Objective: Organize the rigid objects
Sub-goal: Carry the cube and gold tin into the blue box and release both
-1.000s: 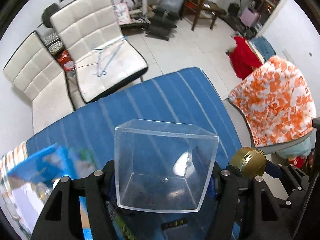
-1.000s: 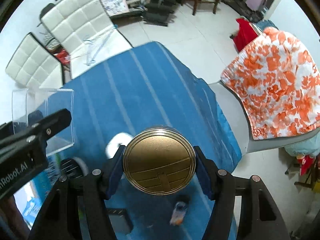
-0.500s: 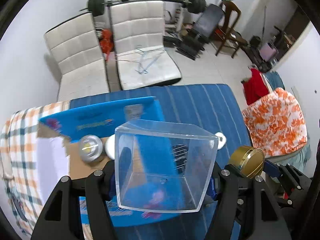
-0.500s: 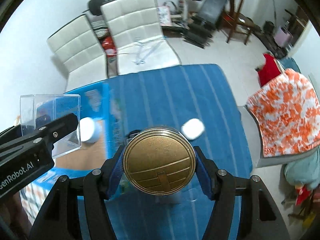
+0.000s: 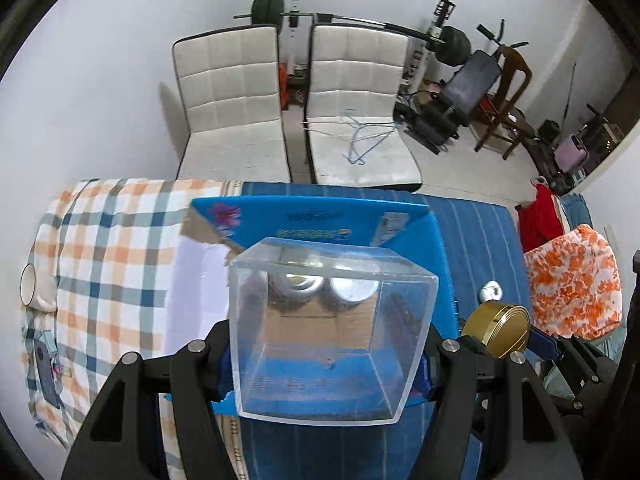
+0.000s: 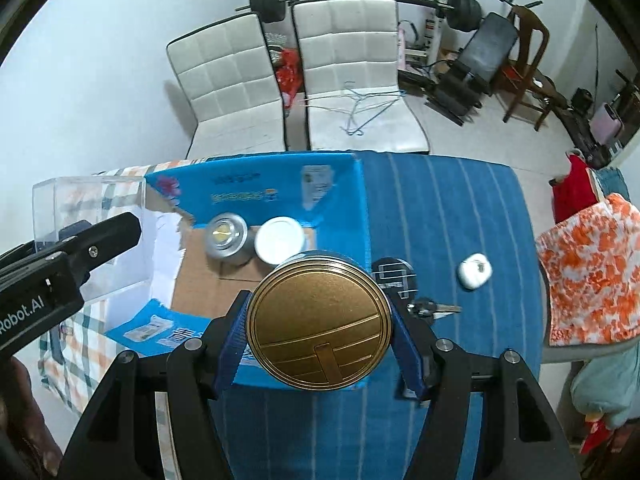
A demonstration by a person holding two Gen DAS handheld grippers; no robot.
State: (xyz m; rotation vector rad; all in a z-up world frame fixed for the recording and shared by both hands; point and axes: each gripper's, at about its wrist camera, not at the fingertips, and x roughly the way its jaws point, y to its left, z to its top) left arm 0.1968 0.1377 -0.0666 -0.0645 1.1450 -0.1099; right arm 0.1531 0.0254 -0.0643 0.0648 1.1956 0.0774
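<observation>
right hand-held gripper point(image 6: 320, 340): clamping gold tin point(image 6: 319, 322), lid facing camera
left hand-held gripper point(image 5: 330, 350): gripping clear box point(image 5: 328, 332), open side forward
key relation: blue carton point(image 6: 256, 196) lying just ahead and below both; right one hovering nearer its right wall
inside carton: silver can point(image 6: 227, 240), white-lidded jar point(image 6: 280, 243) sitting at far end

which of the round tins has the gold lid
The gold-lidded tin clamped in the right gripper, held over the near edge of the blue cardboard box. The two tins standing inside the box differ: a silver one and a white-lidded one.
</observation>
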